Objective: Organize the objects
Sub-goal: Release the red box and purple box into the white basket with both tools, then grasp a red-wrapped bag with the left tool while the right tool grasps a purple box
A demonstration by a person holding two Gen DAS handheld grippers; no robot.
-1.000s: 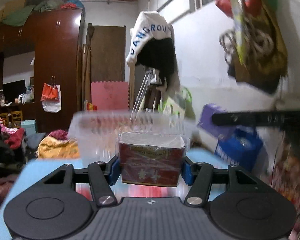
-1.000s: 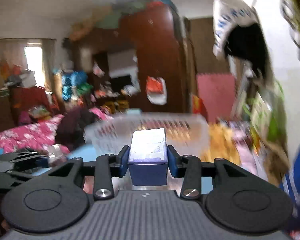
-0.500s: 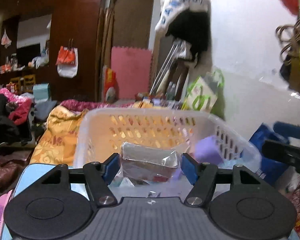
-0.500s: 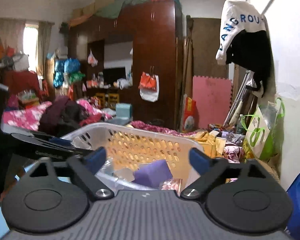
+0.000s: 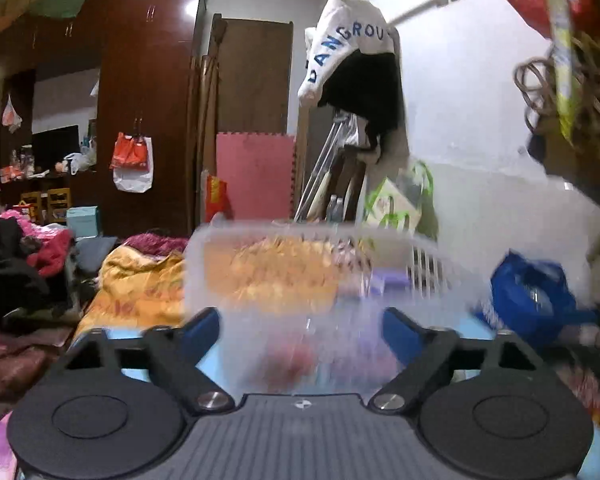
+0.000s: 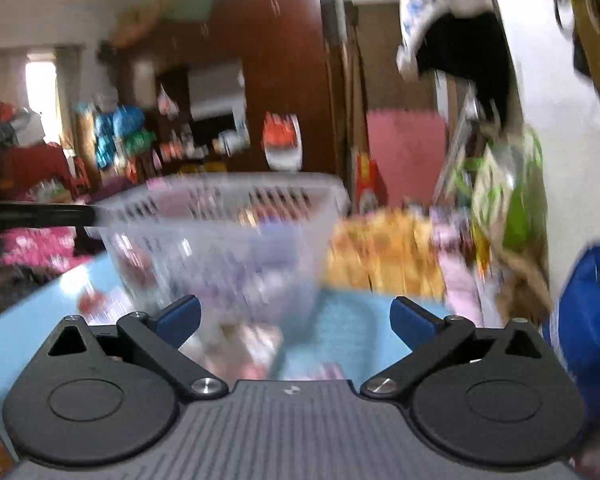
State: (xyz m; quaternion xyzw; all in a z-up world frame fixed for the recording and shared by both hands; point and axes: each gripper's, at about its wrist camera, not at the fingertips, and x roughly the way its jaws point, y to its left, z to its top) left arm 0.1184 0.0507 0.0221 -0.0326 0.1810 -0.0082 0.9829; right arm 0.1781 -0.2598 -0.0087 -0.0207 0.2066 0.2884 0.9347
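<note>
Left gripper (image 5: 302, 330) no longer clamps red box, jaws now spread wide with nothing between; red box now blurred red patch (image 5: 290, 360) inside basket (image 5: 312, 234); right gripper (image 6: 296, 316) likewise spread and bare, purple box (image 5: 388, 282) now lying in basket; both views pulled back from basket, right view motion-blurred.

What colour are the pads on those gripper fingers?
Blue pads, clearest in the right wrist view.

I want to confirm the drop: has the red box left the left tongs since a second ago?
Yes. The left tongs are open and empty before the basket.
</note>
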